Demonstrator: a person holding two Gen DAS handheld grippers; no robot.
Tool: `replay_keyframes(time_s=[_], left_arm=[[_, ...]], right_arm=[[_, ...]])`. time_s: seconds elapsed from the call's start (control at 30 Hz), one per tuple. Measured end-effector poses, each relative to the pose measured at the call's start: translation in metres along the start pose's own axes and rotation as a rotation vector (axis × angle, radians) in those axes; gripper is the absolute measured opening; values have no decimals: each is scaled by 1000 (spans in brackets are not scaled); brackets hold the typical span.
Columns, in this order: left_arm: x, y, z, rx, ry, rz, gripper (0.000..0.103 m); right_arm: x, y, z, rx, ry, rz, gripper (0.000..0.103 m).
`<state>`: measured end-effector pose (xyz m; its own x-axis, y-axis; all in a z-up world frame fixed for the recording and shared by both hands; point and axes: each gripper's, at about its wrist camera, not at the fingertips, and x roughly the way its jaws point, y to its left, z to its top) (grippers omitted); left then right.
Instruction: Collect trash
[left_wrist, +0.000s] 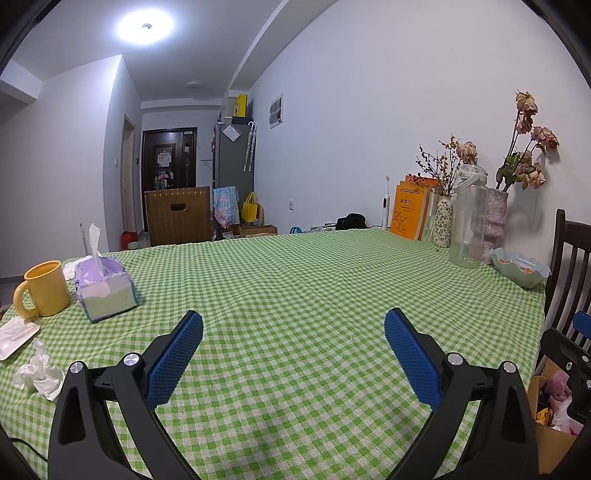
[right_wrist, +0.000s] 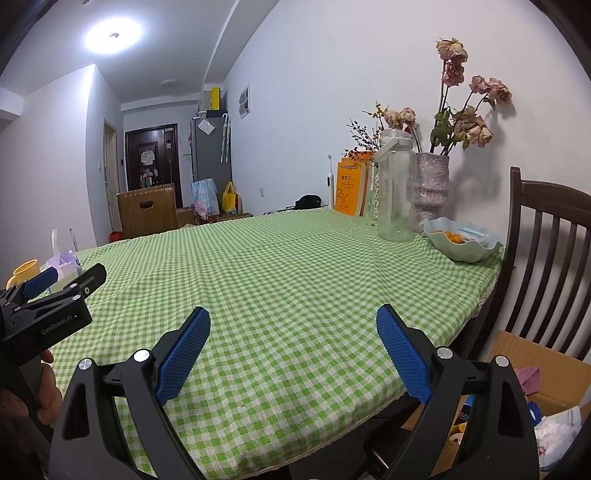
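Left gripper wide open over desk, right gripper wide open too, crumpled tissue lower left, box lower right.

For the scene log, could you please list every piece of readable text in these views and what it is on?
"GenRobot.AI": on the left gripper body, right wrist view.
"ZK": large letters on the orange book.
Book's title characters: too blurred to read.
Door papers, wall panel, tissue box print: too small to read.
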<state>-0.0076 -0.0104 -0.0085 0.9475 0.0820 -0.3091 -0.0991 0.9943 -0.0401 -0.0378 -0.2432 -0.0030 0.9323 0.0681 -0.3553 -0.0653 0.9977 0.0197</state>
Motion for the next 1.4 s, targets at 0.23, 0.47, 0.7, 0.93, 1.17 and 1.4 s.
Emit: replay_keyframes(time_s=[0.23, 0.47, 0.7, 0.93, 1.17, 1.4], left_arm=[[0, 0, 0, 1, -1, -1, 96], [0, 0, 0, 1, 0, 0, 96], [0, 0, 0, 1, 0, 0, 96], [1, 0, 0, 1, 1, 0, 96], [0, -1, 0, 1, 2, 1, 96], [0, -1, -1, -1, 2, 8, 96]], right_arm=[[0, 1, 0, 1, 0, 0, 88], [0, 1, -1, 2, 2, -1, 88], [1, 2, -2, 3, 6, -1, 88], [3, 1, -3, 5, 11, 0, 88], [2, 2, -4, 10, 11, -2, 88], [2, 1, -4, 12, 12, -2, 88]])
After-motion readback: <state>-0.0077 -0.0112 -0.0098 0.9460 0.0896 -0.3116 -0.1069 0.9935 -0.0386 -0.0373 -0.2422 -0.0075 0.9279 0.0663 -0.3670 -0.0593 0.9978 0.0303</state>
